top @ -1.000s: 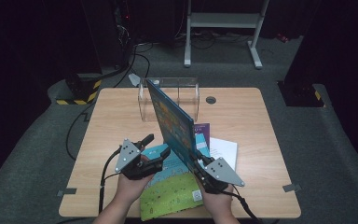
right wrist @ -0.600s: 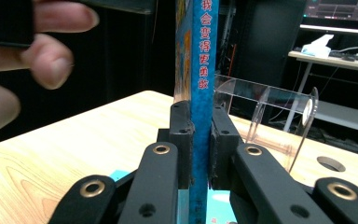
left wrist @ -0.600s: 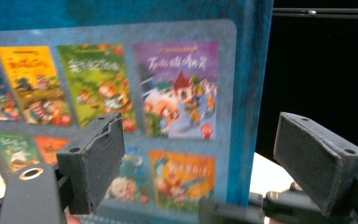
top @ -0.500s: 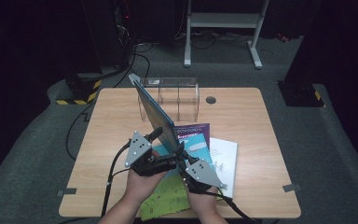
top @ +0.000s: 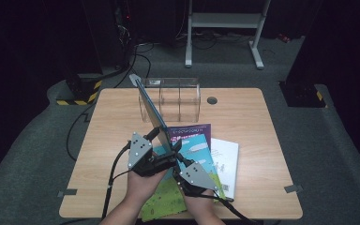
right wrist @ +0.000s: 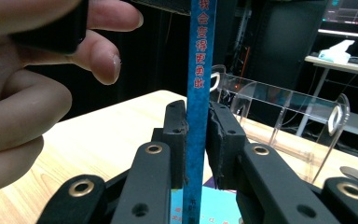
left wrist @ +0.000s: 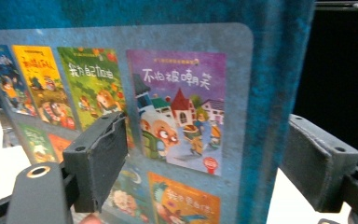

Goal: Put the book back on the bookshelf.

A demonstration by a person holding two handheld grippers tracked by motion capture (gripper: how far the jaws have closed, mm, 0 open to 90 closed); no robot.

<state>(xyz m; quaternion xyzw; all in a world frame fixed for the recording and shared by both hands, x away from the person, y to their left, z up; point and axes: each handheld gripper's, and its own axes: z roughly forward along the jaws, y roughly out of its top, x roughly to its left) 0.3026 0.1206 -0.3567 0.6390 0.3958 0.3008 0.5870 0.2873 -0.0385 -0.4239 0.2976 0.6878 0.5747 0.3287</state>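
Note:
A thin blue picture book [top: 152,110] stands on edge over the wooden table [top: 253,122], leaning toward the far left. My right gripper [top: 176,157] holds its lower end. In the right gripper view the book's spine [right wrist: 198,93] runs up between the two pads, and the right gripper [right wrist: 198,112] is shut on it, its jaws having just eased open slightly. My left gripper [top: 161,146] sits close on the book's left side. In the left gripper view the back cover [left wrist: 182,116] faces the open left gripper [left wrist: 207,140], whose jaws have just been closing a little without pressing on the book.
A clear acrylic rack [top: 171,98] stands at the table's far middle, behind the book. Flat on the table lie a purple book [top: 194,130], a teal one [top: 197,150], a white one [top: 227,159] and a green one [top: 161,201]. The person's left hand [right wrist: 23,116] is close beside the right gripper.
The right gripper has moved left with the book, which has turned from showing its cover to nearly edge-on. The two hands have come closer together, and the left gripper has risen slightly.

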